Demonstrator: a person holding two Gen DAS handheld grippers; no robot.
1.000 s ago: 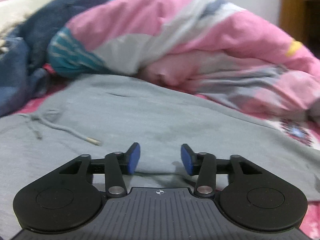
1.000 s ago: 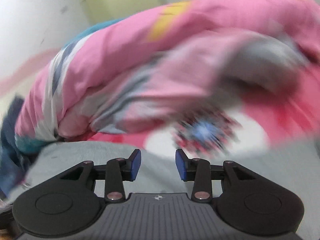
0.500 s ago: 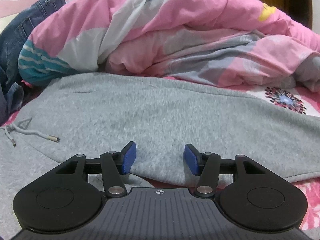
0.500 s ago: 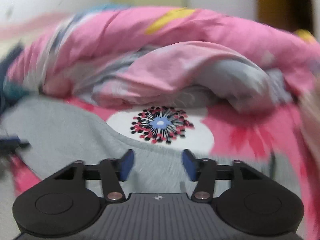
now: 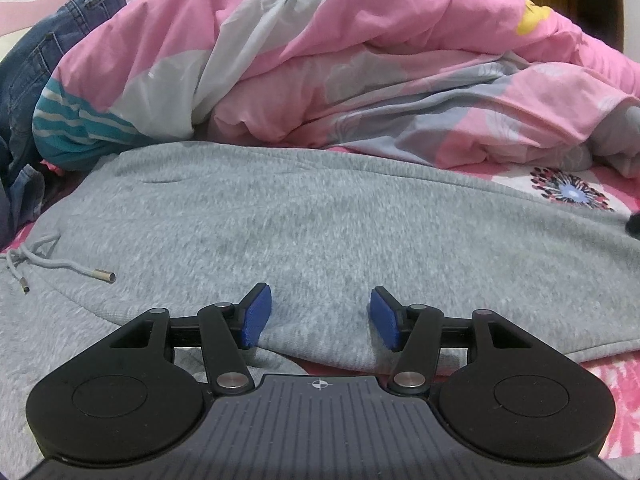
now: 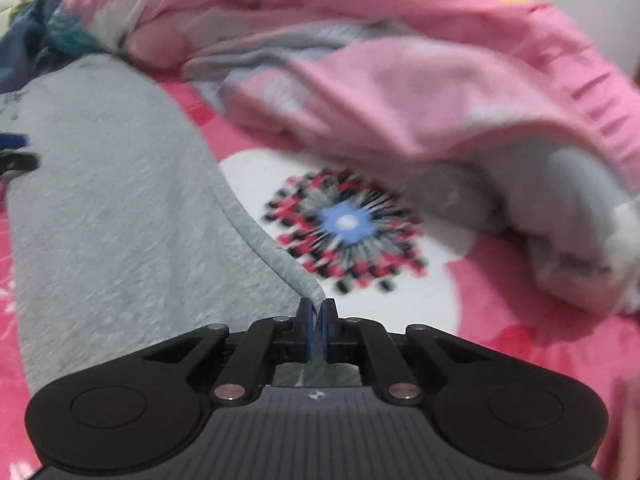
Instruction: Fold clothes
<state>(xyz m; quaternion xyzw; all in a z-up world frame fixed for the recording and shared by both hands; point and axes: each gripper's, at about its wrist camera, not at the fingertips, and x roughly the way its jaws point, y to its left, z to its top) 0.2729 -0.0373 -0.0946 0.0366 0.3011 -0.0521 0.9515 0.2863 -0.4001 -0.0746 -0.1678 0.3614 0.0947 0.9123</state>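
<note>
Two claws: the right claw (image 6: 318, 322) pinches the grey sweatpants (image 5: 320, 232) hem, the left claw (image 5: 318, 318) gapes over them.

The bed (image 5: 608, 376) has a pink sheet with flowers on it. Gray sweatpants (image 5: 320, 232) lie flat across the near part of the bed. A big pink and gray blanket (image 5: 360, 64) is bunched up along the far side. Blue jeans (image 5: 36, 64) sit crumpled at the far left corner.
</note>
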